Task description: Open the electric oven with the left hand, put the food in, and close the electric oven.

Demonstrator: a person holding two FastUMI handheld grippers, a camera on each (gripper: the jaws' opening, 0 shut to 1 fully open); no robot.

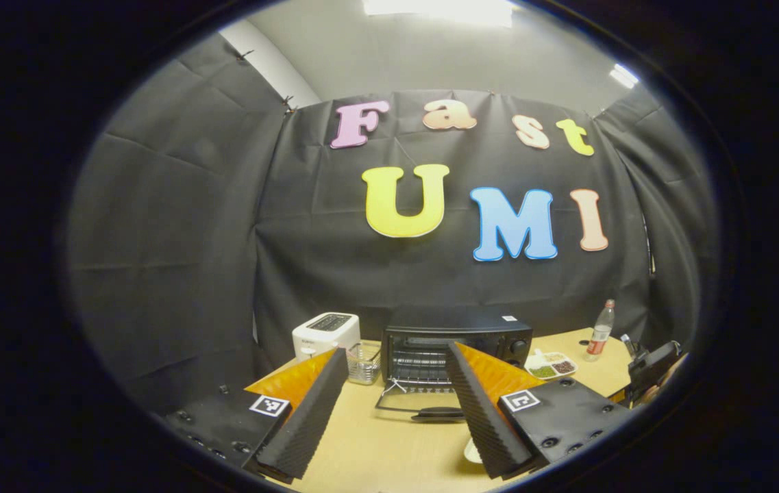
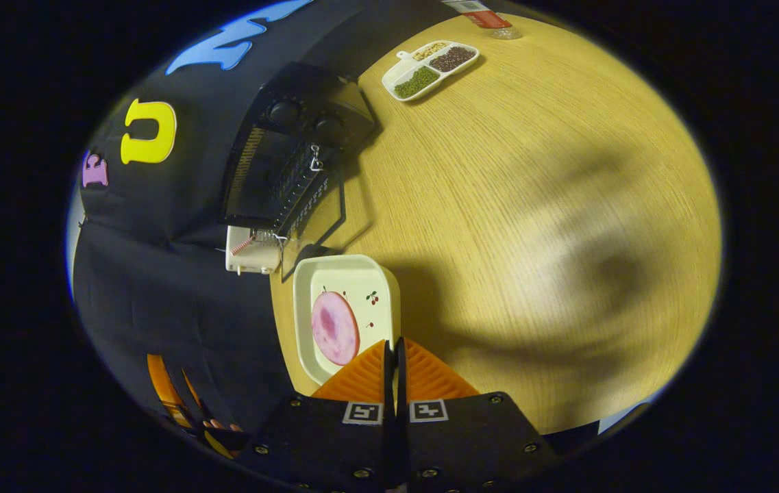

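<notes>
Gripping plate (image 2: 348, 311) edge, right tongs (image 2: 393, 352), oven (image 2: 293, 154) open

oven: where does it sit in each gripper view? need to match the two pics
Left gripper view: the oven stands low centre, upright, door dropped open toward the camera, between the left claw's own fingers.
Right gripper view: the oven is upper left, tilted, door open, above the white plate held by the right claw.
Shared landmark: the divided snack dish beside the oven's knob end.
</notes>
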